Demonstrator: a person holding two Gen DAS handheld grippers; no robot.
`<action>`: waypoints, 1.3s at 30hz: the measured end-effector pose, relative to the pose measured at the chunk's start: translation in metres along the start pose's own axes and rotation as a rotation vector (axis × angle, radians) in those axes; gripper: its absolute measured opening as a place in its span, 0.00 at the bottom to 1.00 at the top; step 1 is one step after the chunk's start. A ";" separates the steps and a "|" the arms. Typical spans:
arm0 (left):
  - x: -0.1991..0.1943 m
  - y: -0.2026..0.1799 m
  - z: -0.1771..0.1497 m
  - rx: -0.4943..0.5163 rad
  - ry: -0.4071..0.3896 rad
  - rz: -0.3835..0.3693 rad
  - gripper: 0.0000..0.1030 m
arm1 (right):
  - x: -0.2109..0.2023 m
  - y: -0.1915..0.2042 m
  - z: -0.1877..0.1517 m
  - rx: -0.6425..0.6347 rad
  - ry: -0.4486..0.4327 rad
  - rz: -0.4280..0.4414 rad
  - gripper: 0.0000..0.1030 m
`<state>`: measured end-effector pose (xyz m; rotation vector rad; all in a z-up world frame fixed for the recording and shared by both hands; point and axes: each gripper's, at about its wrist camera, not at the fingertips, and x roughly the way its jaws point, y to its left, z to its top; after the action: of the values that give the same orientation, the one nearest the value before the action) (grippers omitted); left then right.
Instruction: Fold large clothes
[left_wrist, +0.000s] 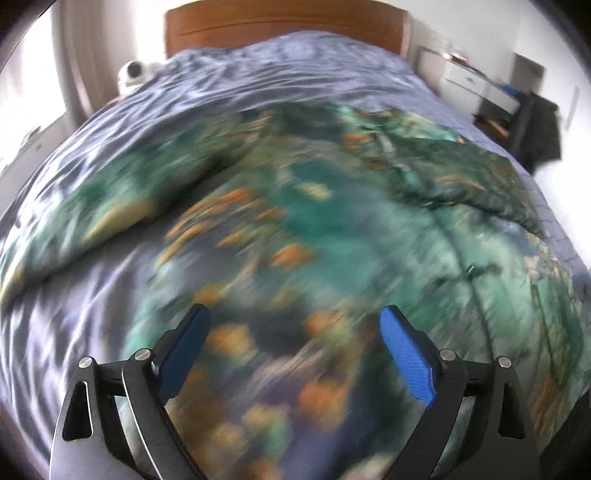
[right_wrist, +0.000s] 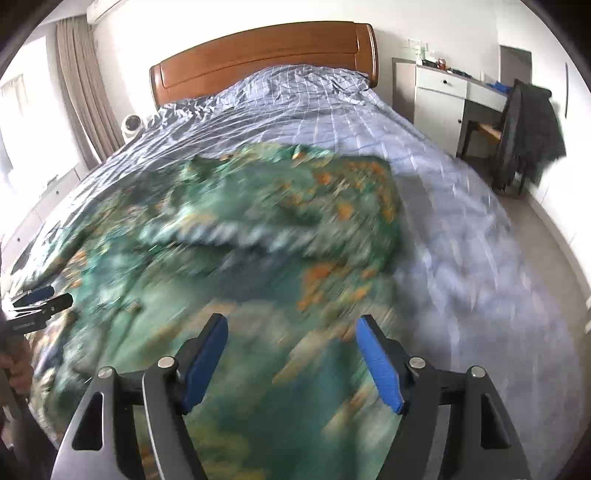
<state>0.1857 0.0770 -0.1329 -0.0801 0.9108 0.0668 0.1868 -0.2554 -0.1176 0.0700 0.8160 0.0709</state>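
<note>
Both cameras ride on the grippers and look forward and steeply down along their fingers toward the headboard (left_wrist: 284, 26). The left wrist view sits low and close over the garment (left_wrist: 295, 221), which fills most of it. The right wrist view is farther right and takes in the floor (right_wrist: 546, 266) beside the bed (right_wrist: 314, 107) and the left gripper (right_wrist: 37, 299) at its left edge. Both share garment, bed, headboard, and the desk (right_wrist: 443, 99) at right.
</note>
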 end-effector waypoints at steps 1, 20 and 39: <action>-0.005 0.012 -0.005 -0.024 0.001 0.007 0.92 | -0.005 0.009 -0.012 0.003 -0.001 0.005 0.72; -0.007 0.156 -0.022 -0.384 -0.017 0.108 0.92 | -0.059 0.130 -0.094 -0.281 -0.031 0.069 0.72; 0.043 0.340 -0.001 -1.016 -0.144 0.118 0.92 | -0.068 0.144 -0.104 -0.338 -0.043 0.074 0.72</action>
<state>0.1798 0.4160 -0.1815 -0.9518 0.6610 0.6348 0.0588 -0.1141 -0.1266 -0.2165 0.7486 0.2753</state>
